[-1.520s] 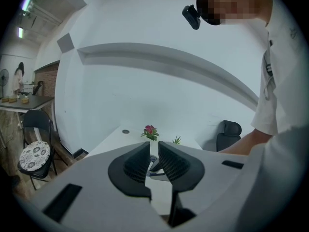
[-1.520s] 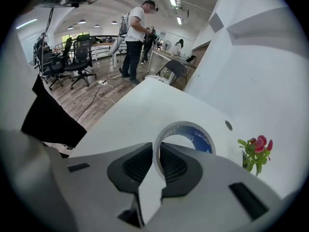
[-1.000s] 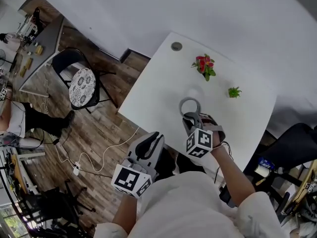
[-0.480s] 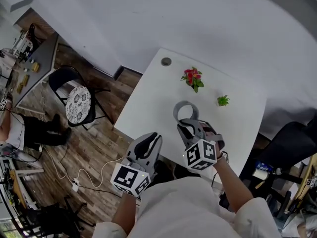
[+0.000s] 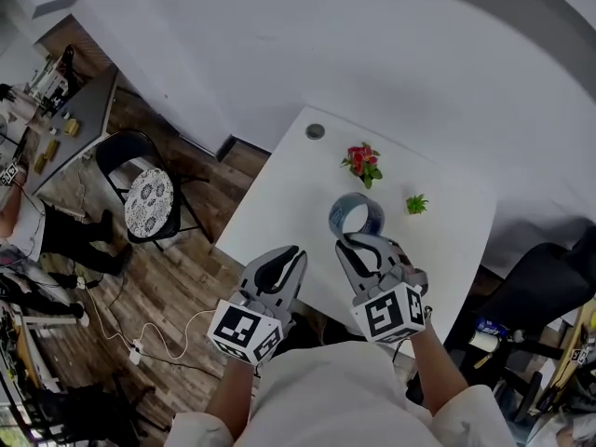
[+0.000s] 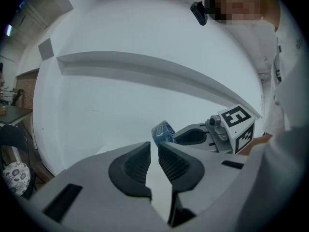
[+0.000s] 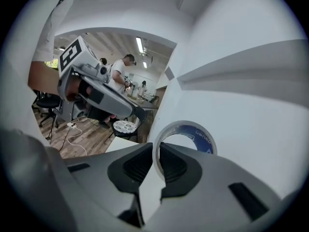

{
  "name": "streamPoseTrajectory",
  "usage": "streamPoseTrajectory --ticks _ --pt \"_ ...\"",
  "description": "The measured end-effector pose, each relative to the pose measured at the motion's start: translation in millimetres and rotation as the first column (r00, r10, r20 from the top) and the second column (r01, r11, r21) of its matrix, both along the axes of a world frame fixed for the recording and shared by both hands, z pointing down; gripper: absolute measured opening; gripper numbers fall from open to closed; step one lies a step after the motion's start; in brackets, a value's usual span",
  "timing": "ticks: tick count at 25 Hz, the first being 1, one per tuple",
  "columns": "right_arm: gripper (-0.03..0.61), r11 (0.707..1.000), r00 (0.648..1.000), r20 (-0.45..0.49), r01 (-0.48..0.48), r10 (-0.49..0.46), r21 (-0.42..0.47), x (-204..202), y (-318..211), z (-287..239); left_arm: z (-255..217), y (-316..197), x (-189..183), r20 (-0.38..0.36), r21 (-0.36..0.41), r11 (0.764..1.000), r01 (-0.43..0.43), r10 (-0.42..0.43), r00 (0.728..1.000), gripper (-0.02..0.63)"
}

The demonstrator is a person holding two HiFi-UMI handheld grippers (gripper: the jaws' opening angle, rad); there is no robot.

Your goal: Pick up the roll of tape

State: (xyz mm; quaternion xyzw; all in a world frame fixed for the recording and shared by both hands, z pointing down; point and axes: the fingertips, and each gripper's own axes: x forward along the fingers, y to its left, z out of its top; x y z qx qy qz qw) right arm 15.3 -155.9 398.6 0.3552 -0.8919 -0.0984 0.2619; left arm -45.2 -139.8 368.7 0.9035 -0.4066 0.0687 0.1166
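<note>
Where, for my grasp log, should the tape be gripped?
On the thin wall of the tape, as the right gripper does: one jaw inside the ring, one outside, coming edge-on at its rim. The open ring likely suits that over spanning.

The lower part of the roll of tape (image 7: 202,140) is hidden behind the jaws of the right gripper (image 7: 157,151). In the left gripper view only a blue piece of the roll shows past the left gripper (image 6: 153,149). Beyond the roll, a small grey round thing (image 5: 316,131) on the table (image 5: 279,184) is too small to tell.
</note>
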Motion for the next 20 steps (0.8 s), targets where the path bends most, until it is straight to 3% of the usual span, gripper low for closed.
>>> streamPoseTrajectory --ticks 16,20 --pt "0.051 1.0 0.964 0.264 0.004 -0.003 -0.002 14.8 28.9 -52.1 -9.8 6.2 1.4 -0.014 0.028 0.999 0.02 -0.02 1.0 0.034" --pt "0.051 1.0 0.94 0.342 -0.001 0.004 -0.01 18.2 33.5 -55.3 -9.2 8.1 2.0 -0.019 0.027 0.999 0.021 -0.021 1.0 0.029"
